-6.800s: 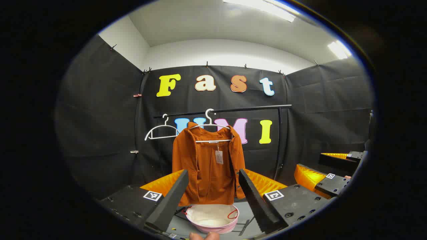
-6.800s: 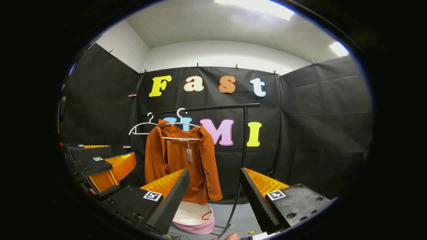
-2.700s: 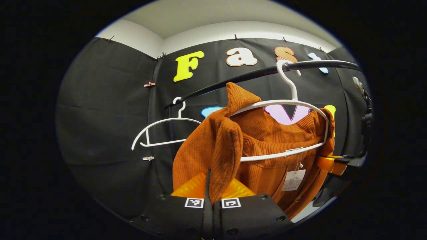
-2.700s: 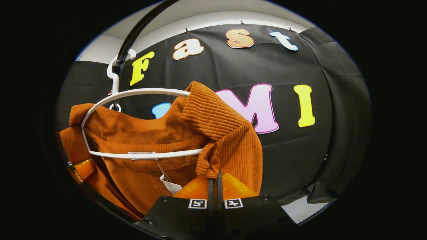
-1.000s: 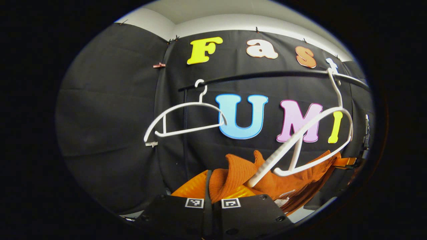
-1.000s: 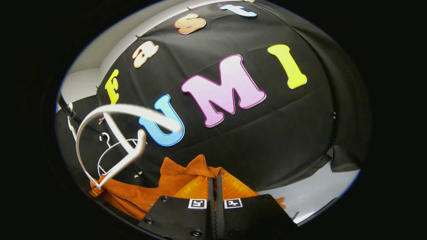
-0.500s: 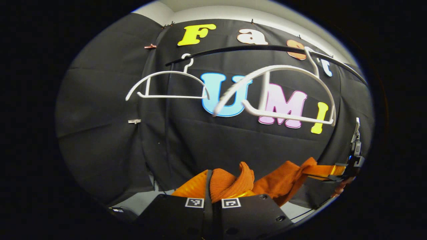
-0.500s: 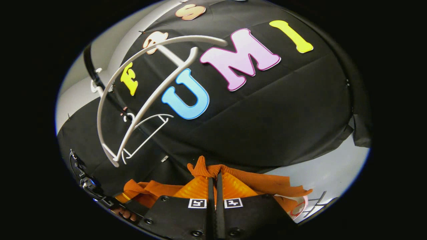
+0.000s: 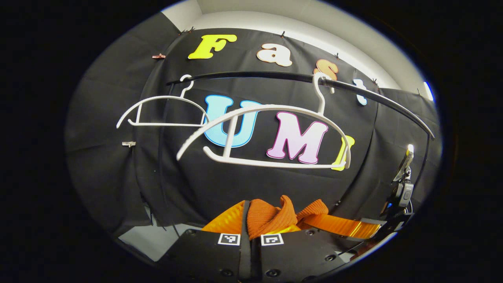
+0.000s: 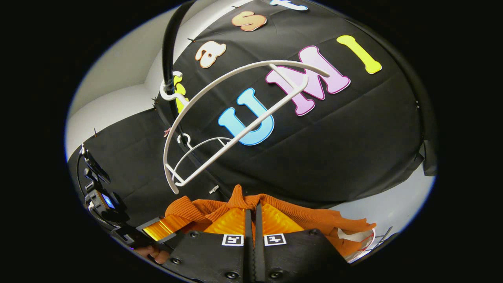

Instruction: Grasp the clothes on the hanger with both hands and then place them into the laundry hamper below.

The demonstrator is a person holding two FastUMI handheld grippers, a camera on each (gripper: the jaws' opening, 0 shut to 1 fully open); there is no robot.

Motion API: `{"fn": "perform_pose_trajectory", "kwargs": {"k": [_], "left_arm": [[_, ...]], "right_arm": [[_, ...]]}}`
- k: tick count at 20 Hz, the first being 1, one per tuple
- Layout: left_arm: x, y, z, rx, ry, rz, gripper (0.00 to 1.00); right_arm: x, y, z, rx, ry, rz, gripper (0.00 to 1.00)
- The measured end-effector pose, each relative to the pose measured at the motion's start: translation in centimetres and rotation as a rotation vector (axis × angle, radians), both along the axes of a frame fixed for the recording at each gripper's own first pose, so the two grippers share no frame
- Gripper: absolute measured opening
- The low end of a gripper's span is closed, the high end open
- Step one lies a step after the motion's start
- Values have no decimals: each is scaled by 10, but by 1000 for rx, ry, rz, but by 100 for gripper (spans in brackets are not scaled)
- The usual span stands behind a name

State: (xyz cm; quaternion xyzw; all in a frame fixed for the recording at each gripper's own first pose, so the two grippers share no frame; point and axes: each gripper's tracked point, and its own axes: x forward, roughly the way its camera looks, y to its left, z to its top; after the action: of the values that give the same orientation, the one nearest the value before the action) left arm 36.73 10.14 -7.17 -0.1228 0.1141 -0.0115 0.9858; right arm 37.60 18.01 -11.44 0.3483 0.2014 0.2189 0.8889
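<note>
Both hand-held grippers, left (image 9: 249, 220) and right (image 10: 251, 216), sit clamped on the soft, limp orange garment (image 10: 310, 220) at lower centre, best held by its bunched shoulders

Ribbed orange cloth garment (image 9: 271, 215), smooth white plastic hanger (image 9: 267, 135)
</note>
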Motion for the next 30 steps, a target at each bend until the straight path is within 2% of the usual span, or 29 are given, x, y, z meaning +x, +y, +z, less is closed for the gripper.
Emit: {"fn": "perform_pose_trajectory", "kwargs": {"k": [1, 2, 5, 6, 8, 17, 22, 30], "left_arm": [[-1, -3, -4, 6, 4, -2, 5], [-1, -6, -11, 8, 10, -5, 5], [-6, -14, -37, 26, 31, -20, 5], [-7, -16, -48, 32, 45, -26, 7], [-6, -16, -72, 34, 82, -33, 5], [-2, 0, -183, 56, 287, -2, 5], [-4, 3, -243, 92, 412, -18, 5], [-11, 3, -311, 151, 582, -45, 5]], "right_arm": [[-3, 0, -4, 7, 8, -2, 8], [-7, 1, -12, 11, 21, -4, 4], [-12, -3, -36, 32, 82, -28, 9], [-18, -2, -49, 27, 103, -34, 5], [-24, -1, -73, 4, 132, -37, 5], [-41, -13, -210, -210, 327, -19, 5], [-54, -31, -279, -350, 432, -12, 4], [-73, -41, -339, -487, 531, 29, 5]]}}
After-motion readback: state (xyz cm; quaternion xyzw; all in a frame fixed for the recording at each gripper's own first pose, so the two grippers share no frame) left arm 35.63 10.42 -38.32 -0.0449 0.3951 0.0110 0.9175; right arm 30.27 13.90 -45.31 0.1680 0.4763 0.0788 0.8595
